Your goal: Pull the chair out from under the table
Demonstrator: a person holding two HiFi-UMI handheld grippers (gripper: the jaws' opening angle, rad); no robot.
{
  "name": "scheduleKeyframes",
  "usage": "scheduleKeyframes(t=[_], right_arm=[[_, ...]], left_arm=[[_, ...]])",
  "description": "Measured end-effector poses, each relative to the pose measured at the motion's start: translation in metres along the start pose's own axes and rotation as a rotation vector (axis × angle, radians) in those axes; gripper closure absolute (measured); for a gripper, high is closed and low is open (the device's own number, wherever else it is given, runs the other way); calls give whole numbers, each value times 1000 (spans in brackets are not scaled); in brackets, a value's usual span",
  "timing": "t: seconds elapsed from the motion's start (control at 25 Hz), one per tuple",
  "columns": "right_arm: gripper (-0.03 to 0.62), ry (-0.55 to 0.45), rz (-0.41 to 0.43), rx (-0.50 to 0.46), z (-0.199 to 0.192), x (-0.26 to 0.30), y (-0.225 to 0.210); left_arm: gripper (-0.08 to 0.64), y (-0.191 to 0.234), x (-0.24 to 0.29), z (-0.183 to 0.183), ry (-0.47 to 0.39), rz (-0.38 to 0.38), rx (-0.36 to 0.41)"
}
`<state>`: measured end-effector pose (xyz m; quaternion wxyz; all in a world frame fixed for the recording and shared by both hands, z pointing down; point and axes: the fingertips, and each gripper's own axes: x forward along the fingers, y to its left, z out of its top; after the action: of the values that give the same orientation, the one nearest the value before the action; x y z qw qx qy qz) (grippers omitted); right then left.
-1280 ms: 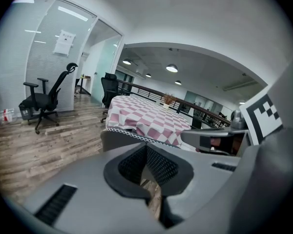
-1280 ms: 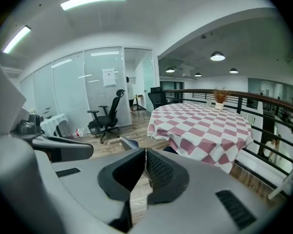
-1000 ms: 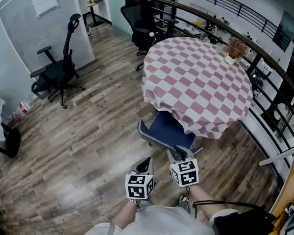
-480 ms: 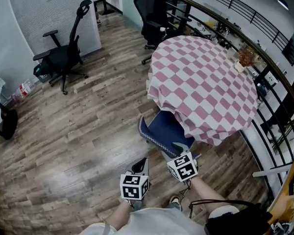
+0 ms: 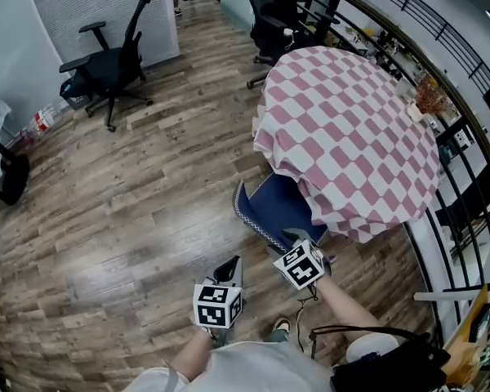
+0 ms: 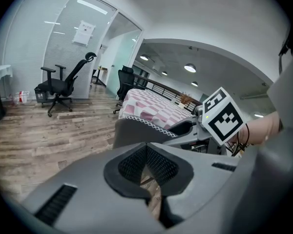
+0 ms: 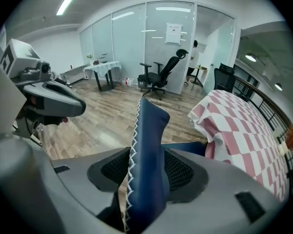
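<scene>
Blue chair [image 5: 275,208], seat tucked under the checked worktop [image 5: 351,137], is standing with its upright backrest between the right claw [image 7: 146,172], whose jaws have just been opening without yet gripping, while the closed, empty left claw [image 6: 147,167] is hanging just beside.

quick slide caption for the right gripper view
Right gripper, jaws just opened wide, straddling the blue chair back beside the pink checked table.

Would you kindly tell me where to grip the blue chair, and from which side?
Probably the top edge of the chair backrest, from above on the side facing away from the tablecloth: it is thin, upright and free, while the seat sits under the cloth.
</scene>
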<state>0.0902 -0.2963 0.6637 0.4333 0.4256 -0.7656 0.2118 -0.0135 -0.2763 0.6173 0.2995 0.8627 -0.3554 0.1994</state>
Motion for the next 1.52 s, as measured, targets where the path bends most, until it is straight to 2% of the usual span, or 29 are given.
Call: scheduleKeyframes(t=[0.12, 0.32, 0.52, 0.92, 1.12, 1.52], right_arm=[[390, 29, 18, 7, -6, 11, -3], [391, 99, 74, 73, -13, 20, -4], [394, 122, 103, 111, -14, 20, 0], [464, 130, 109, 69, -15, 22, 2], [476, 137, 124, 77, -16, 21, 4], [494, 140, 97, 63, -15, 21, 2]], left_arm=[[556, 7, 0, -2, 0, 17, -12], [557, 12, 3, -3, 2, 37, -30], [556, 18, 4, -2, 2, 47, -37], [556, 22, -2, -5, -12, 68, -52], [557, 23, -12, -5, -21, 78, -50], [556, 25, -31, -23, -17, 97, -78]])
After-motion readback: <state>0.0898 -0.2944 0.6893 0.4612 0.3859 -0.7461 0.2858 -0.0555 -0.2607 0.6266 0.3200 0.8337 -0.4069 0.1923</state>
